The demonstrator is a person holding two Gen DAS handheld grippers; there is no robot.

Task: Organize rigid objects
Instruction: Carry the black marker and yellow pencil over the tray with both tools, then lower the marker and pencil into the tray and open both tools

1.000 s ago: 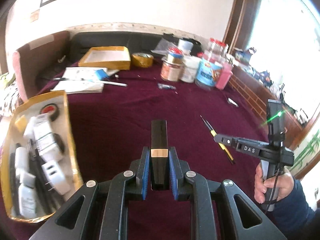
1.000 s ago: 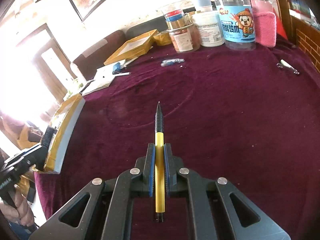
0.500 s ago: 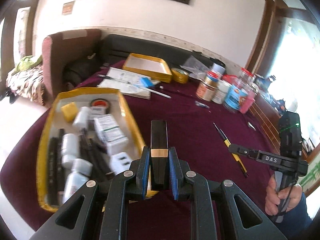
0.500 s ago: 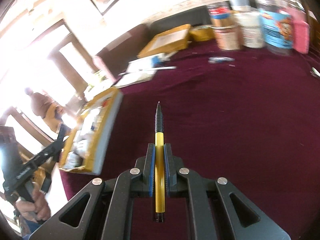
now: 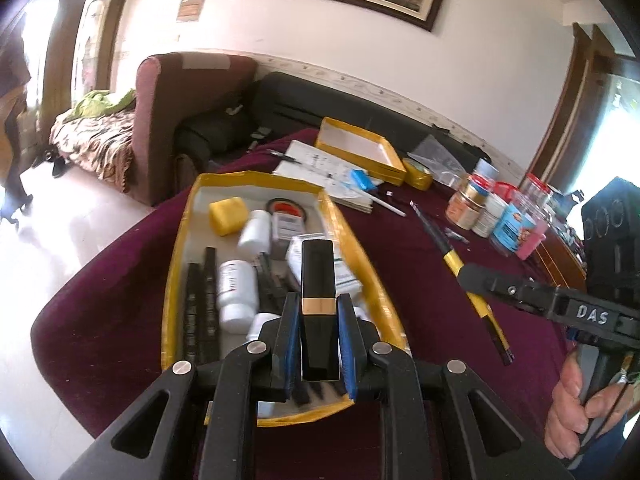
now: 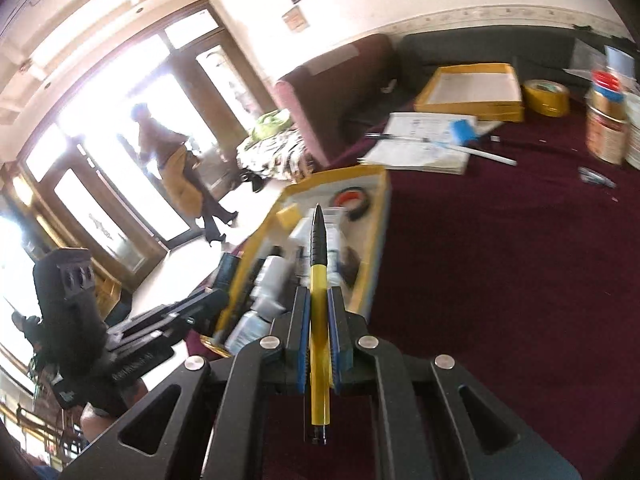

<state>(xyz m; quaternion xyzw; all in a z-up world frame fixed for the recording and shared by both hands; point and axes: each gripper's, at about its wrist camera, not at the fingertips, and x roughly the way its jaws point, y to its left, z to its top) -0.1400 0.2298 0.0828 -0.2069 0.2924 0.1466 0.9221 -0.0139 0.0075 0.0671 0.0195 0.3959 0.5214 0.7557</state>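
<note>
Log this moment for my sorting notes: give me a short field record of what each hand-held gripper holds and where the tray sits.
left hand-held gripper: shut on black rectangular tube with gold band, above the tray
right hand-held gripper: shut on yellow-and-black pen, tip towards the tray
tray: yellow-rimmed open box, already holding white bottles and black sticks
surface: maroon tablecloth

Your right gripper has its blue fingers squeezed on a yellow and black pen. The pen's black tip points out over the yellow tray, which is full of white bottles and a roll of tape. The tray sits on the dark red bench. Your left gripper is low on the left side, next to the tray.
</note>
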